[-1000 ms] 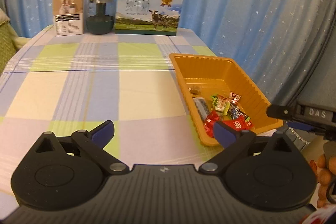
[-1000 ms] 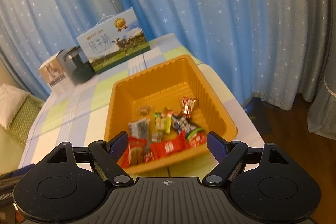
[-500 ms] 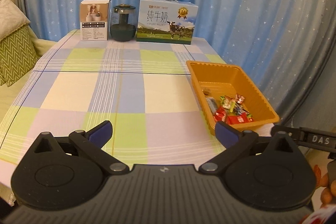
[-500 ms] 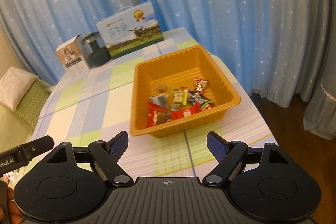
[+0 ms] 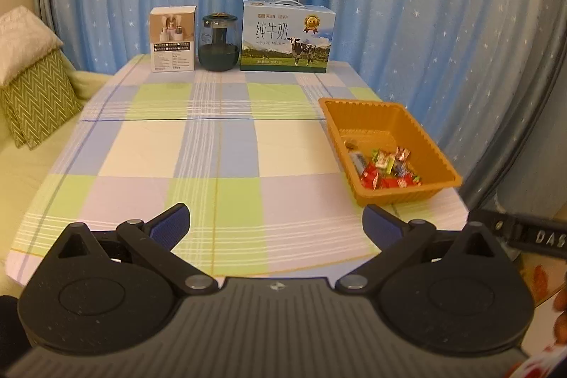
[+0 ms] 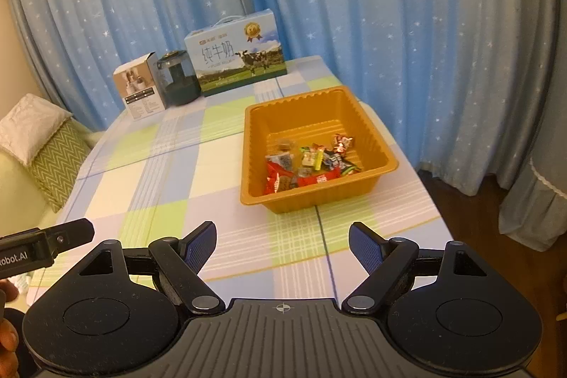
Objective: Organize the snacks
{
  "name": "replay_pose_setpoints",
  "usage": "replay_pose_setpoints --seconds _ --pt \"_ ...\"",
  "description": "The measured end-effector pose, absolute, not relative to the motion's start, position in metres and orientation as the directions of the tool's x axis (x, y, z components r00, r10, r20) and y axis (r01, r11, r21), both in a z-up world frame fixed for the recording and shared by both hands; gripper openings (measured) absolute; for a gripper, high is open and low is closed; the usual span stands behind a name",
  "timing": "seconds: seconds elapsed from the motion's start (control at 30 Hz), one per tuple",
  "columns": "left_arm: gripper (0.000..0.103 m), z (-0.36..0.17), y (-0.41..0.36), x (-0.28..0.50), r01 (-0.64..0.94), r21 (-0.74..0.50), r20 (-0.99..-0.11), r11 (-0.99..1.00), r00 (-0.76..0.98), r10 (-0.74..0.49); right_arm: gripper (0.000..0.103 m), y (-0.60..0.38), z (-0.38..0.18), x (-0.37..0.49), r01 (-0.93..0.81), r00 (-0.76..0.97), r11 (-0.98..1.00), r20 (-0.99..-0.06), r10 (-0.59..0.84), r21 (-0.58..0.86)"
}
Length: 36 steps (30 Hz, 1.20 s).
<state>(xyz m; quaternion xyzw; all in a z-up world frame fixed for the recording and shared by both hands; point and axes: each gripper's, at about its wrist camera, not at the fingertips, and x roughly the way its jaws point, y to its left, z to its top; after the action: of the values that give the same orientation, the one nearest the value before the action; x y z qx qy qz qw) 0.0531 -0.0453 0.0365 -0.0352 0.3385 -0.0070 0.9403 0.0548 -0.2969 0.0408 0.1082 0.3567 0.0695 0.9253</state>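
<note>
Looks basically done to me: snacks [image 6: 308, 165] all piled in the orange tray [image 6: 368, 121] at 1 o'clock, both hand-held grippers, left [image 5: 275, 223] and right [image 6: 282, 242], wide and empty, so nothing left to grab on the tabletop [image 5: 212, 147].

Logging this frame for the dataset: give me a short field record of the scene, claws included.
left claw: open, empty, above near table edge
right claw: open, empty, short of tray
orange tray: right side of table
snacks: piled in tray's near half
far edge: small box, dark jar, milk carton
</note>
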Motion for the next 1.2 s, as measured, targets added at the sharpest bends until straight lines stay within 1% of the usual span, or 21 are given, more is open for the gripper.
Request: replay_pose_setpoints --seconds 0.13,0.53,1.2 --pt "0.103 0.037 -0.051 0.04 0.001 -0.052 -0.649 0.999 0.76 -0.034 0.082 -0.295 0.045 0.042 -0.05 0.736 0.977 -0.654 0.175 0.206" --pt "0.103 0.05 -0.058 0.016 0.015 -0.076 -0.635 0.997 0.77 -0.06 0.082 -0.289 0.057 0.007 -0.082 0.737 0.978 -0.649 0.19 0.193" --pt "0.103 0.051 -0.053 0.014 0.006 -0.078 -0.632 0.997 0.773 -0.054 0.082 -0.279 0.059 0.006 -0.093 0.729 0.978 -0.657 0.194 0.185"
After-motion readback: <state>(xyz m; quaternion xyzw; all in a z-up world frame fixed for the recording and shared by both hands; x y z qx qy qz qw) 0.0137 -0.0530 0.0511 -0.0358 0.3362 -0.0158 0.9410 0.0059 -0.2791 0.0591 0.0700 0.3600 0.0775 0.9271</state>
